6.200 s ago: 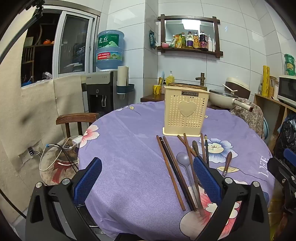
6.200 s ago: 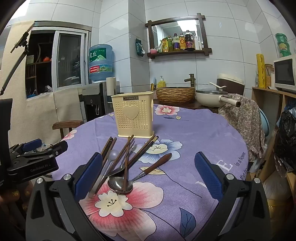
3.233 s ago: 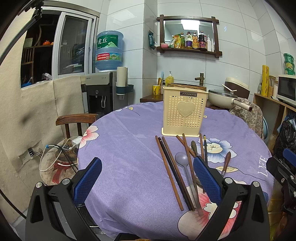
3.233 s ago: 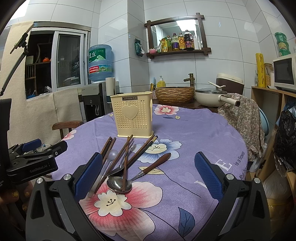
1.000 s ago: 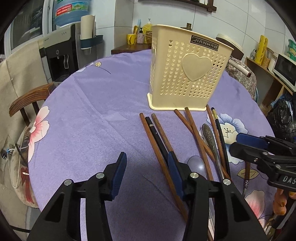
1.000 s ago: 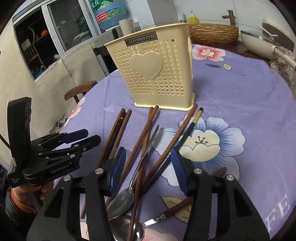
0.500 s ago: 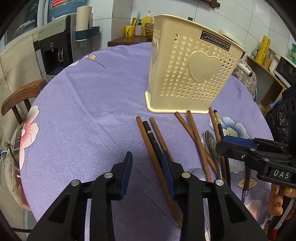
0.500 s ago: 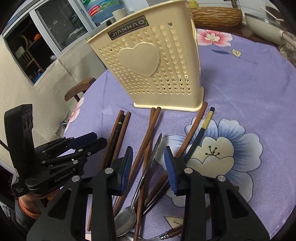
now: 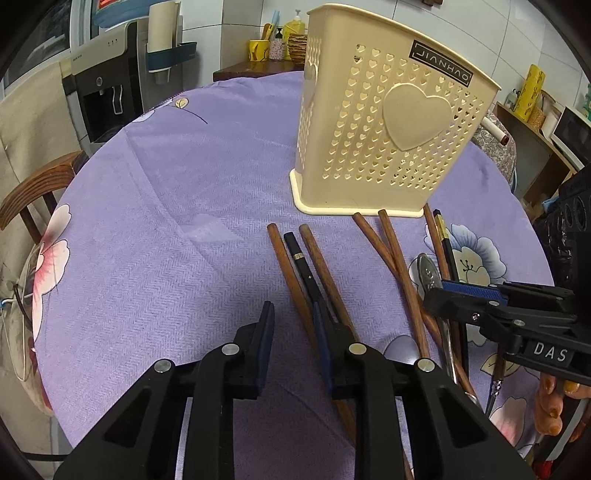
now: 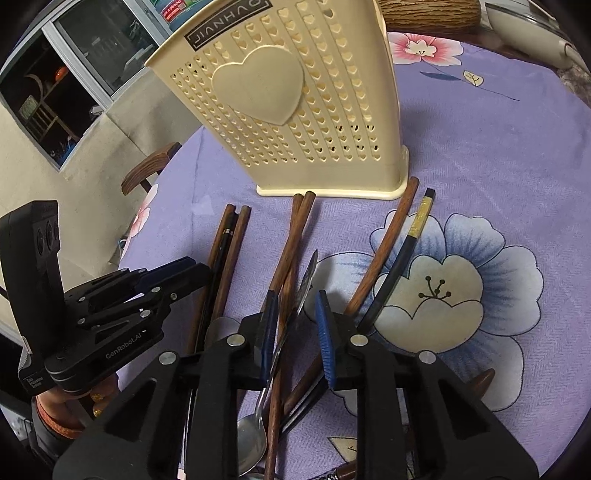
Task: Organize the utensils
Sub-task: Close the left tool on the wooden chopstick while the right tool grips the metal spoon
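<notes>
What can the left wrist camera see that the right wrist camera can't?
Only the left wrist view shows the water dispenser, the yellow cup and the microwave. Only the right wrist view shows the metal spoon's bowl, the woven basket and the window. Both show the cream utensil holder with its heart, the wooden chopsticks on the purple tablecloth, and the wooden chair. Each also sees the other gripper: the right gripper and the left gripper.
</notes>
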{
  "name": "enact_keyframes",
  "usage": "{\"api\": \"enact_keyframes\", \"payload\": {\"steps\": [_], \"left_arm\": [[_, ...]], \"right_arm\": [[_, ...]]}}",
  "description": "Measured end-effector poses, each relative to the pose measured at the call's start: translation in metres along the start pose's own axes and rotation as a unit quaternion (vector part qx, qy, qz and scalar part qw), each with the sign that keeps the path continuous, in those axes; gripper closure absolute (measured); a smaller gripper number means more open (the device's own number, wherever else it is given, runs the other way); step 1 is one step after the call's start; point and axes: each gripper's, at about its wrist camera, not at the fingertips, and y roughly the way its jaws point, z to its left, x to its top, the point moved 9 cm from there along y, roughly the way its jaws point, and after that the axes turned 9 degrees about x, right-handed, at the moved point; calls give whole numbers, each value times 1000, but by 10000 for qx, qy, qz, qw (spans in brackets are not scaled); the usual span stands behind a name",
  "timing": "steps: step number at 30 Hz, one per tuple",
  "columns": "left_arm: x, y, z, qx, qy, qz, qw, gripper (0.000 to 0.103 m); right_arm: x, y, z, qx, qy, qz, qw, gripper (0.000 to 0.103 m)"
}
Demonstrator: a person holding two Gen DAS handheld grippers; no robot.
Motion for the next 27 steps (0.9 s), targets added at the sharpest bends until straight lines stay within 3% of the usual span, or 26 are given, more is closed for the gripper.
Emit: {"api": "enact_keyframes", "payload": {"steps": [19,27], "left_arm": [[26,24,-2,173,-58,224,9996,82],[34,31,-2,228,-35,288,9993,91]], "right_arm": [[15,15,-5,-65,192,1,9998,83],[17,19,-3,16,182,57,9998,91]]}}
